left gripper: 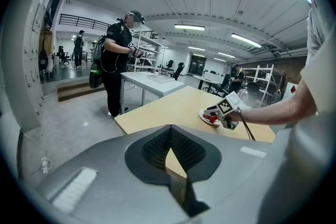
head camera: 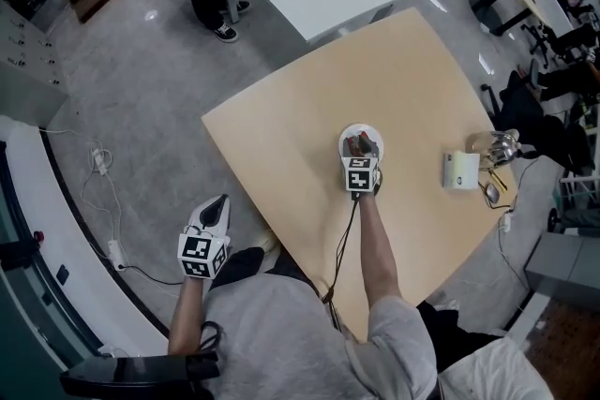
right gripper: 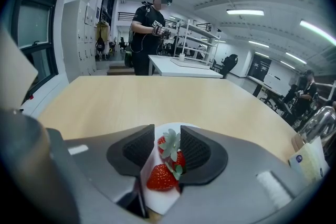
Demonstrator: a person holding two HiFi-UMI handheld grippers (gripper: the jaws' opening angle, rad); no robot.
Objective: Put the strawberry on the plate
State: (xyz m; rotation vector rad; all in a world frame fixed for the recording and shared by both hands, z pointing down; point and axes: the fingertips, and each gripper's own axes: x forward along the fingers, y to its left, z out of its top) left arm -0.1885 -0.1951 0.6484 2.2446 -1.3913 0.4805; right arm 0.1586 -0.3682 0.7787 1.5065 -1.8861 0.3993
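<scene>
Right gripper [right gripper: 168, 138]: ribbed black jaws spread, two glossy red strawberries [right gripper: 161, 177] with green leaves between them on a round white plate [right gripper: 159, 203]. Left gripper [left gripper: 170, 132]: jaws pressed together, empty, off the smooth wooden table [right gripper: 157, 97].

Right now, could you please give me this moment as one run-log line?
right gripper: open over plate | strawberries: two on plate, between jaws | left gripper: shut, empty, off the table

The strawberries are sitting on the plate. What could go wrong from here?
The right tongs stand open around two red strawberries on the white round plate. The upper strawberry lies close to one pad, so pulling away could drag it off. The tongs might nudge the plate across the pale wooden table.
</scene>
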